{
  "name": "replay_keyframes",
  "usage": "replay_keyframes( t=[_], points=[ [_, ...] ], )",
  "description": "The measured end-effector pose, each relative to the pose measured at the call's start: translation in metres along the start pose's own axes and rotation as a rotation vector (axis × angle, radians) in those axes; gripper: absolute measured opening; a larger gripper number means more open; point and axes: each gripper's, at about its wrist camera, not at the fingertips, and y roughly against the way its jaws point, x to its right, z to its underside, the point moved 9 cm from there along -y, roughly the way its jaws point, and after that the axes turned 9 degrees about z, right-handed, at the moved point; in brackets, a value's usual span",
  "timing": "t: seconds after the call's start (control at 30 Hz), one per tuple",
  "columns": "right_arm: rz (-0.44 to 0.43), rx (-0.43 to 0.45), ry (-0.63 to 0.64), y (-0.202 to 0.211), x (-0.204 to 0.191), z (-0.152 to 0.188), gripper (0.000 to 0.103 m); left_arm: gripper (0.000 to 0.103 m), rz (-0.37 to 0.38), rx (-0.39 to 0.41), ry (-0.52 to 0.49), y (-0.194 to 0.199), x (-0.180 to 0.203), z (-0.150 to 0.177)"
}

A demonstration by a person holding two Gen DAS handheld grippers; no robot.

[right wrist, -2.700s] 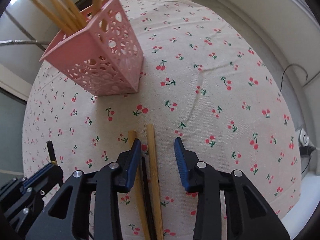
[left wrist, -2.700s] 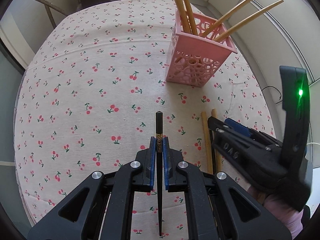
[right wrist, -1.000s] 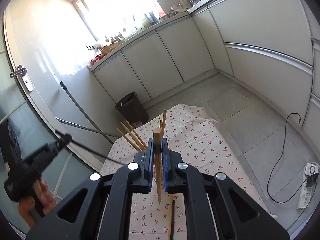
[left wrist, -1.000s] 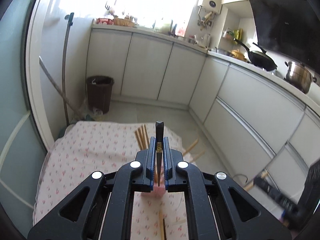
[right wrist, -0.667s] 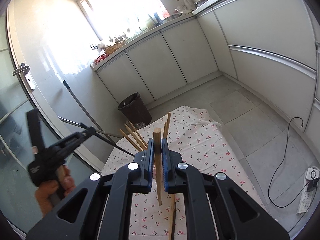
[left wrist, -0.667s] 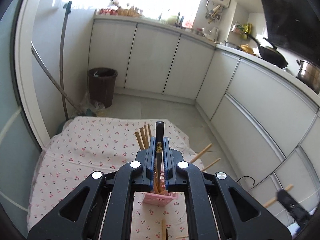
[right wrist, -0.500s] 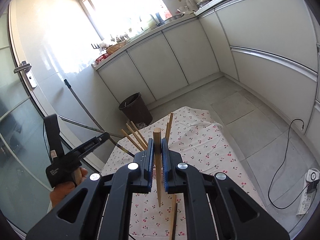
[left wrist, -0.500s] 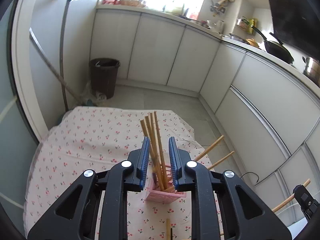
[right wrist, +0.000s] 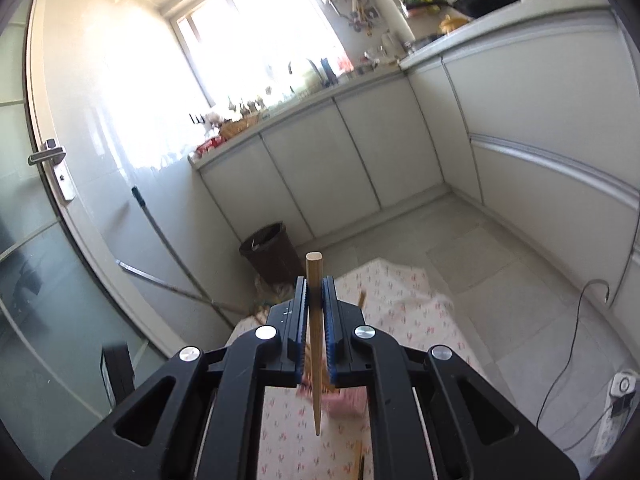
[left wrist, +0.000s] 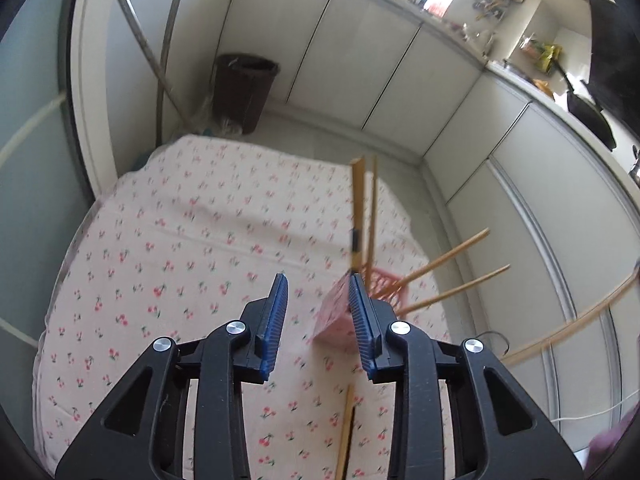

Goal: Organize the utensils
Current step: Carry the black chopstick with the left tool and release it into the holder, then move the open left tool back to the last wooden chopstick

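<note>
Chopsticks (left wrist: 362,216), slim wooden sticks, are already stood in the pink perforated holder (left wrist: 340,312) on the cherry-print cloth (left wrist: 180,240). Two more (left wrist: 347,436) are left lying. The left gripper (left wrist: 316,320), just opened, is held empty; another chopstick (right wrist: 315,340) is clamped by the right gripper (right wrist: 315,332).

The left wrist view is angled steeply down over the cherry-print tablecloth (left wrist: 192,240). The right wrist view is aimed nearer level, across the kitchen. The dark brown waste bin (left wrist: 244,92) (right wrist: 272,256) is shared by both.
</note>
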Motion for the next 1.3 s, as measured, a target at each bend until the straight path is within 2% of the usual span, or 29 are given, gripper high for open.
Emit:
replay_keyframes(
  t=[0.2,0.47,0.6,0.73,0.83,0.97,1.1,1.3],
  points=[
    [0.022,0.048,-0.031,-0.027,-0.006,-0.023,0.008,0.031,-0.028,0.001,-0.021,0.003,-0.005,0.003],
    [0.054,0.008,-0.053,-0.079,-0.005,-0.008,0.008,0.031,-0.038,-0.02,-0.031,-0.002,-0.009,0.007],
    [0.065,-0.02,-0.023,-0.101,-0.007,0.012,0.013,0.031,-0.038,-0.03,-0.028,-0.003,-0.012,0.009],
    [0.078,-0.035,0.028,-0.098,-0.013,0.024,0.024,0.032,-0.016,-0.013,-0.042,0.002,-0.006,0.008],
    [0.081,-0.038,0.067,-0.09,-0.016,0.031,0.034,0.035,-0.001,-0.006,-0.061,0.004,0.003,0.008],
    [0.106,-0.069,0.132,-0.087,-0.016,0.046,0.035,0.04,0.003,-0.012,-0.087,0.002,0.012,0.013],
    [0.14,-0.109,0.172,-0.087,-0.008,0.064,0.051,0.047,0.002,-0.018,-0.11,0.0,0.02,0.019],
    [0.192,-0.17,0.197,-0.083,0.01,0.087,0.055,0.067,-0.012,-0.01,-0.123,0.001,0.023,0.026]
  ],
)
